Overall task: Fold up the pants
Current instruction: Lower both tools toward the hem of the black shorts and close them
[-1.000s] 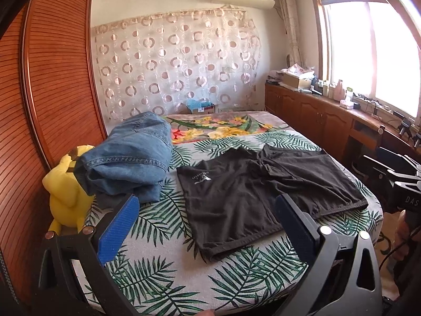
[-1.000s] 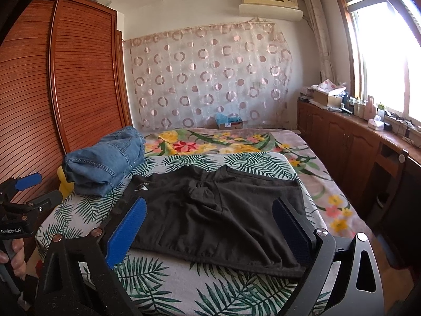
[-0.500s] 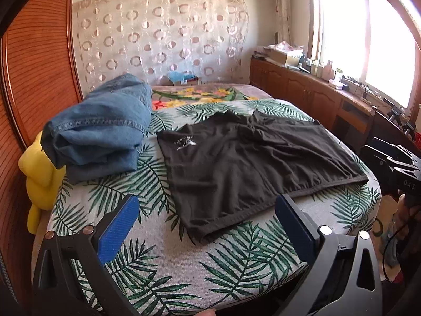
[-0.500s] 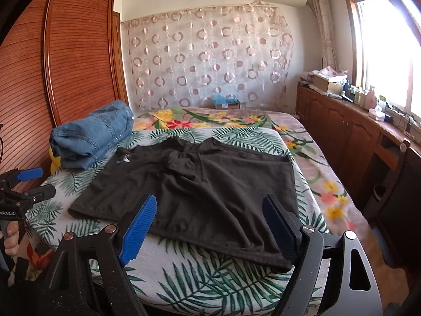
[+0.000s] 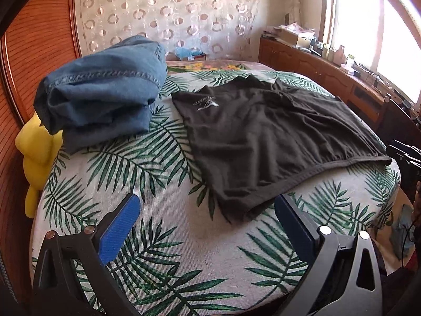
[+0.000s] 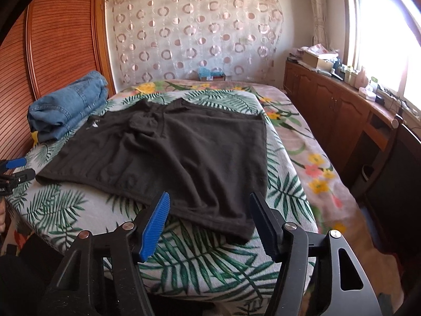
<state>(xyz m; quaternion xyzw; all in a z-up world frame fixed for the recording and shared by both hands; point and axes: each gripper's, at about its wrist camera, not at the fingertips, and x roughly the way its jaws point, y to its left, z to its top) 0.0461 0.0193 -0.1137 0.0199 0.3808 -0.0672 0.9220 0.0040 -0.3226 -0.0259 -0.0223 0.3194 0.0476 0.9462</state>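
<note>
Dark brown shorts (image 5: 268,142) lie spread flat on the palm-leaf bed cover, with a small white logo near the far left corner. They also show in the right wrist view (image 6: 179,152). My left gripper (image 5: 208,216) is open and empty, just short of the shorts' near left corner. My right gripper (image 6: 210,216) is open and empty, its fingers on either side of the near right corner, above the hem. The left gripper's blue tip (image 6: 13,163) shows at the left edge of the right wrist view.
A folded blue denim pile (image 5: 102,97) sits left of the shorts on the bed (image 5: 163,237), next to a yellow plush toy (image 5: 36,152). A wooden wardrobe (image 6: 63,31) stands on the left. Wooden cabinets (image 6: 329,100) run under the window on the right.
Both grippers have moved forward and down toward the bed's near edge. The shorts now fill more of each view. The right gripper's jaws have narrowed a little.
</note>
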